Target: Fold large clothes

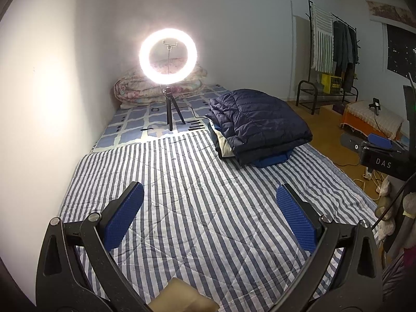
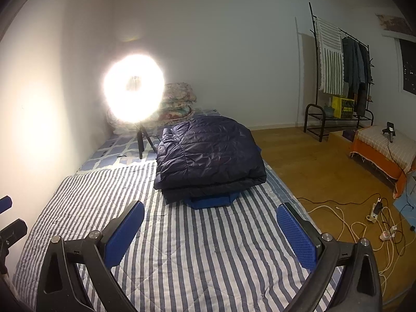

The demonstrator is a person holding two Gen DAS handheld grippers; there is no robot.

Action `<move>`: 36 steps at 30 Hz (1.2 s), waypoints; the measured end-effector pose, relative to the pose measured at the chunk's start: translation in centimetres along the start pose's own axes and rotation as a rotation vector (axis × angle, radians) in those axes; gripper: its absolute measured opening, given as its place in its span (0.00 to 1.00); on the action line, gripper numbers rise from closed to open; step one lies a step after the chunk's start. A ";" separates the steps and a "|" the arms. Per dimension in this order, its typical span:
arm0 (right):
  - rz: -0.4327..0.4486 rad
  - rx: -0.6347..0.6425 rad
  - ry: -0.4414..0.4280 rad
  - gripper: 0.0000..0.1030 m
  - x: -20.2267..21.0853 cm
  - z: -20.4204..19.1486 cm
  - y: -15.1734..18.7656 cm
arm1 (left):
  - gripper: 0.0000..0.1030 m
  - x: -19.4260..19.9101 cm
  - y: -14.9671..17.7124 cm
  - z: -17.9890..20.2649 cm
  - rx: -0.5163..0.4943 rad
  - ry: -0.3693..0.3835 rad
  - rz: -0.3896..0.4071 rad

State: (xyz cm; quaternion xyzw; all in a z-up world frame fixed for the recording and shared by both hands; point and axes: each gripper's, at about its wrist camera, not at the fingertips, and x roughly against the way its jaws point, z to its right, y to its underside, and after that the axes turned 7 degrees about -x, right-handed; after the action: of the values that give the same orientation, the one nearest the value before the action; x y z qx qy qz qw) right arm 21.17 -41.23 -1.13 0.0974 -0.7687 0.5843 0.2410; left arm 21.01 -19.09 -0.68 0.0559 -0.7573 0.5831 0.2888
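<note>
While both hover above the bed: nothing is gripped
Left tongs: spread wide
Right tongs: spread wide
Folded navy quilted puffer jacket: stacked on the blue-and-white striped quilt, ahead of both tongs

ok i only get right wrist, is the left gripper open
Observer: Yes, the left gripper is open and holds nothing, above the quilt.
Operator: anything under the jacket besides the blue thing
Observer: A cream layer shows on the jacket's left side.
Operator: ring light is blown out for me, phone in it
Observer: No, its clip is empty.
</note>
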 end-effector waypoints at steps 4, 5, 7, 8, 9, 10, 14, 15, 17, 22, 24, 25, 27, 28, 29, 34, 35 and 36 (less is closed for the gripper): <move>-0.001 0.001 0.001 1.00 -0.1 -0.1 0.0 | 1.00 0.0 -0.1 0.1 0.005 -0.001 0.001; -0.001 0.001 0.001 1.00 -0.1 -0.1 0.0 | 1.00 0.0 -0.1 0.1 0.005 -0.002 0.001; 0.000 0.002 0.000 1.00 -0.1 0.0 0.0 | 1.00 0.0 -0.1 0.0 0.005 -0.001 0.002; -0.001 0.000 0.000 1.00 -0.1 0.0 0.0 | 1.00 0.0 0.0 0.1 0.006 -0.003 0.003; -0.001 0.001 -0.002 1.00 -0.1 0.0 0.0 | 1.00 0.0 0.0 -0.1 0.005 -0.002 0.004; -0.001 0.001 -0.002 1.00 -0.1 0.0 0.0 | 1.00 0.0 0.1 0.0 0.006 -0.003 0.006; -0.001 0.001 -0.001 1.00 -0.1 0.0 0.0 | 1.00 0.0 0.2 -0.1 0.004 -0.002 0.005; 0.000 0.002 -0.001 1.00 0.0 -0.1 0.1 | 1.00 0.0 0.2 -0.1 0.004 -0.002 0.005; 0.000 0.002 0.000 1.00 0.0 -0.1 0.1 | 1.00 0.1 0.2 -0.1 0.004 -0.003 0.006; -0.002 0.003 0.002 1.00 0.0 -0.2 0.1 | 1.00 0.1 0.3 -0.2 0.004 -0.002 0.007; -0.004 0.002 0.001 1.00 0.0 -0.2 0.2 | 1.00 0.1 0.2 -0.3 0.003 -0.001 0.006; -0.003 0.001 0.002 1.00 0.0 -0.2 0.2 | 1.00 0.1 0.3 -0.2 0.003 -0.002 0.006; -0.005 0.001 0.000 1.00 0.0 -0.2 0.2 | 1.00 0.1 0.2 -0.3 0.002 0.000 0.006; -0.006 0.000 0.001 1.00 0.0 -0.2 0.3 | 1.00 0.1 0.3 -0.3 0.001 0.000 0.006; -0.008 0.002 -0.001 1.00 0.0 -0.2 0.3 | 1.00 0.1 0.3 -0.3 0.001 0.000 0.006; -0.015 0.009 -0.003 1.00 -0.2 -0.3 0.5 | 1.00 0.1 0.4 -0.3 0.008 -0.007 0.008; -0.016 0.011 -0.003 1.00 -0.1 -0.3 0.5 | 1.00 0.2 0.4 -0.4 0.009 -0.008 0.009; -0.015 0.012 -0.001 1.00 -0.2 -0.4 0.5 | 1.00 0.2 0.4 -0.6 0.011 -0.009 0.009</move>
State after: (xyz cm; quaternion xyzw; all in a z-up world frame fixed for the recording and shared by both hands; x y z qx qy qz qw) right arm 21.19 -40.73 -1.58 0.1052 -0.7646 0.5870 0.2444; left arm 20.85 -18.37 -0.84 0.0566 -0.7557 0.5882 0.2825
